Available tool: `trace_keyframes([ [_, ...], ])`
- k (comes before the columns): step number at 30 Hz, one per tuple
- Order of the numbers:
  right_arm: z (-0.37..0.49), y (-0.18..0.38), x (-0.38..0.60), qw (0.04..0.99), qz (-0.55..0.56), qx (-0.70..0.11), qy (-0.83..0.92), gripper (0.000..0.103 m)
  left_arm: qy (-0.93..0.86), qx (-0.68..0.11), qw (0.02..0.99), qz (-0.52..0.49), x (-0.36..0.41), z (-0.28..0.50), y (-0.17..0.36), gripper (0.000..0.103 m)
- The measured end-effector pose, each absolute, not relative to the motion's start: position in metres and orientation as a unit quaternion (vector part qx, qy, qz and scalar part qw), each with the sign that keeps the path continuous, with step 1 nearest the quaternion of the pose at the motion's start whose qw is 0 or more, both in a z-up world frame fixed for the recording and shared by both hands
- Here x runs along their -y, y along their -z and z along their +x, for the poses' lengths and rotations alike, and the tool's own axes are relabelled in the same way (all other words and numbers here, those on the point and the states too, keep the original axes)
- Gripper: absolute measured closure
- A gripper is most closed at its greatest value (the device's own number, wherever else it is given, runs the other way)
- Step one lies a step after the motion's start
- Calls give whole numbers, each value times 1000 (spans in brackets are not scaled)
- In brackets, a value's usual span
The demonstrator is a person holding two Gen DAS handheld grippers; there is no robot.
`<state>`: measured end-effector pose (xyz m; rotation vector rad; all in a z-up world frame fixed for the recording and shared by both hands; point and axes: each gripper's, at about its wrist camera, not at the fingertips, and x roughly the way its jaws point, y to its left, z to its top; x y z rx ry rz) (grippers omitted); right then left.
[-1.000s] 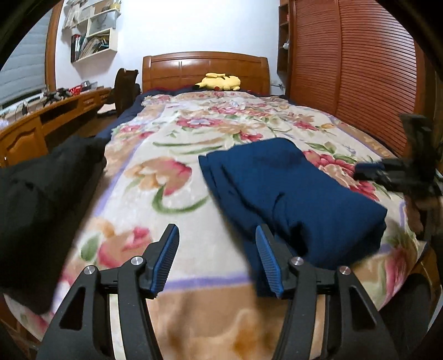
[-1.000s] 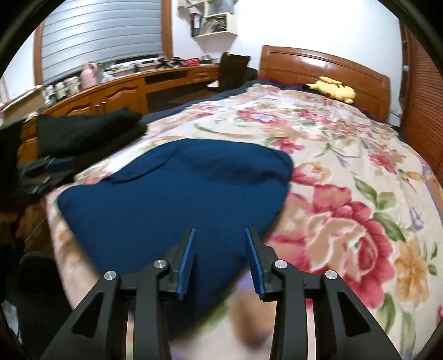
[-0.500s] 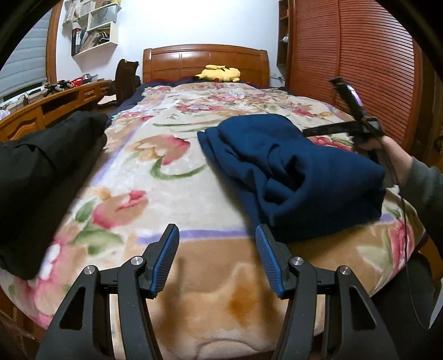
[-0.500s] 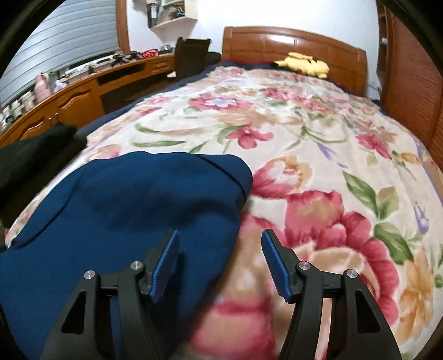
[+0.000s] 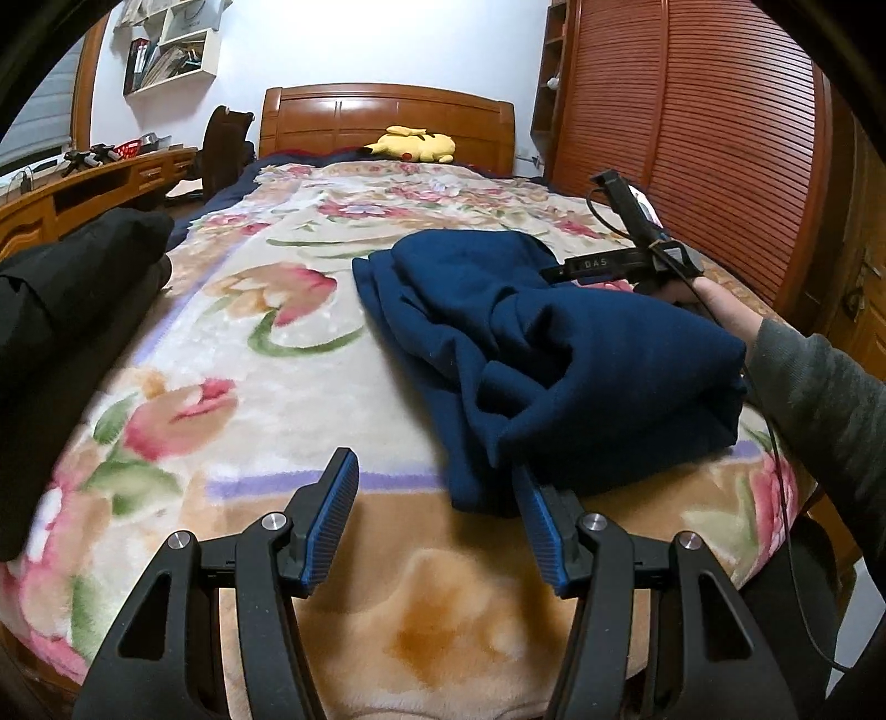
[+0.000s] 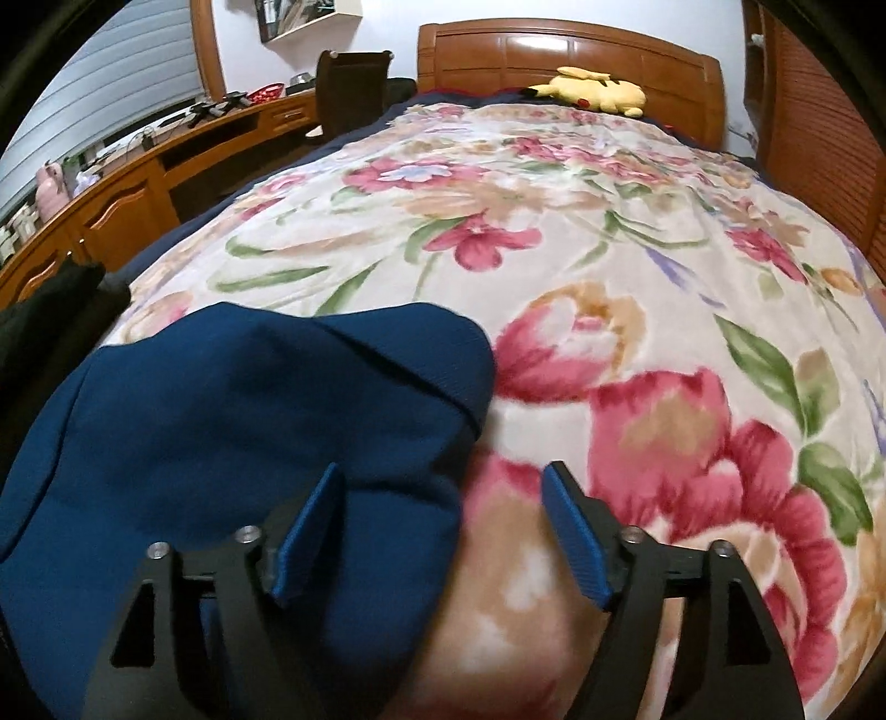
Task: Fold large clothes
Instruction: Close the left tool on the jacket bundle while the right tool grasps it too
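Observation:
A navy blue garment point(image 5: 554, 343) lies folded in a thick bundle on the floral blanket point(image 5: 266, 343), near the foot of the bed. My left gripper point(image 5: 434, 482) hovers open just before the bundle's near corner, and its right finger point(image 5: 540, 526) is close to the cloth. A hand point(image 5: 720, 310) holds my right gripper point(image 5: 626, 260) at the bundle's far right side. In the right wrist view that gripper point(image 6: 443, 473) has its jaws opening. The garment's point(image 6: 249, 415) right edge lies between the fingers, and no pad presses on it.
A black clothes pile point(image 5: 66, 288) sits at the bed's left edge. A yellow plush toy point(image 6: 601, 91) rests by the wooden headboard point(image 6: 570, 50). A wooden desk point(image 6: 138, 194) runs along the left, and a slatted wardrobe point(image 5: 692, 138) stands on the right.
My right gripper travelled along the navy garment to its far right edge and its jaws spread wider. The left gripper sank slightly toward the foot of the bed, jaws unchanged.

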<state>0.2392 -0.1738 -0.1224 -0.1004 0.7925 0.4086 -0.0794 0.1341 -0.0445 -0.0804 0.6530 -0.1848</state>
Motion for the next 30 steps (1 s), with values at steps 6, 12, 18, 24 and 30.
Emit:
trace_keyframes([
  [6, 248, 132, 180, 890, -14, -404, -211, 19, 92, -327, 939, -47, -131, -78, 48, 44],
  [12, 256, 140, 182, 880, -7, -421, -220, 20, 90, -330, 938, -49, -126, -75, 48, 44],
  [18, 257, 138, 183, 872, 6, -425, -242, 38, 91, -332, 938, -48, -124, -72, 48, 44],
  [24, 246, 137, 163, 879, -34, -407, -245, 71, 105, -338, 934, -53, -122, -69, 51, 58],
  [30, 231, 121, 160, 903, -66, -365, -218, 95, 147, -357, 920, -69, -121, -65, 47, 87],
])
